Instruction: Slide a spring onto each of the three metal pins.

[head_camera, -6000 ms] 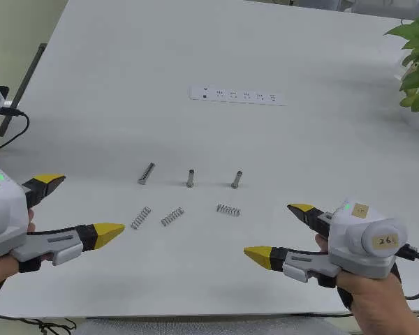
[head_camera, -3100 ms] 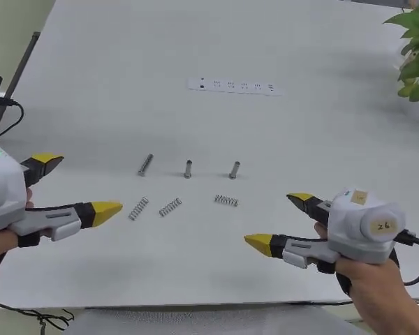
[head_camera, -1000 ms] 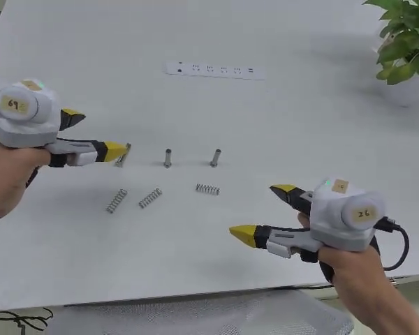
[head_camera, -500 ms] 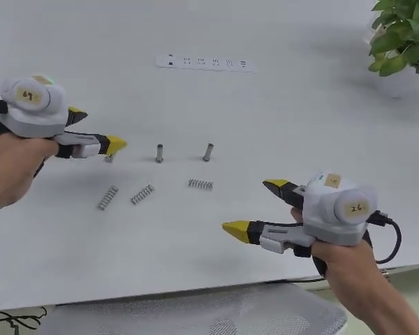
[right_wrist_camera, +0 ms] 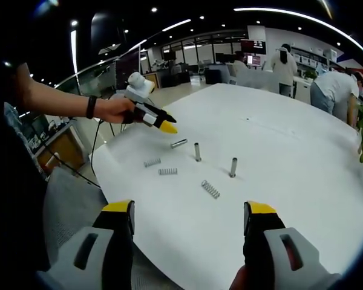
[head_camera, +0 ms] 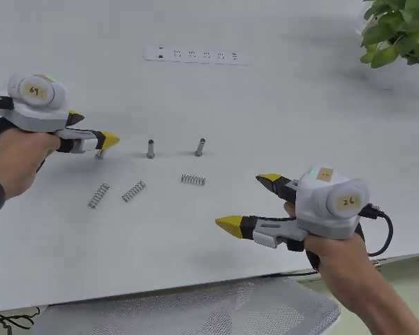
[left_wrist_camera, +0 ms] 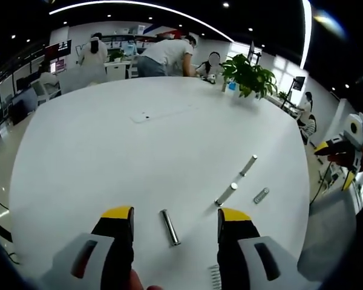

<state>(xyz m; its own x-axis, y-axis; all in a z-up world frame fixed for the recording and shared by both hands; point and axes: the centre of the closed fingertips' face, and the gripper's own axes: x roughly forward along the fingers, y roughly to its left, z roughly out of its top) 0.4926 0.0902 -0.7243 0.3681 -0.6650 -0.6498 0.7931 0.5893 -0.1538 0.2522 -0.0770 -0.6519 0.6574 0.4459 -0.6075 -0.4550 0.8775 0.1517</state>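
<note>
Where the table (head_camera: 160, 251) ends nearest me, item one: right gripper (head_camera: 241, 201), held just above the bare white top, jaws spread wide with nothing between them. I hold it in my right hand (head_camera: 335, 258) from behind, tips pointing left and forward.

Ahead of those tips are three springs, lying flat in a loose row. The right spring (head_camera: 193, 179) is closest to this tool, then the middle spring (head_camera: 133, 190) and the left spring (head_camera: 98, 195). Each lies apart from the others and from both tools.

Just beyond the springs are three pins. The right pin (head_camera: 200, 146) and middle pin (head_camera: 151, 149) stand upright. The left pin (left_wrist_camera: 169, 228) lies flat.

Left gripper (left_wrist_camera: 175, 212): jaws partly open, set astride the lying pin, which sits between the yellow tips and touches neither as far as I can tell. My left hand (head_camera: 17, 157) comes in from the left edge, the tool pointing right along the pin row.

Farther back, open tabletop runs to a power strip (head_camera: 194, 55). A potted plant (head_camera: 398, 28) stands at the far right corner.
</note>
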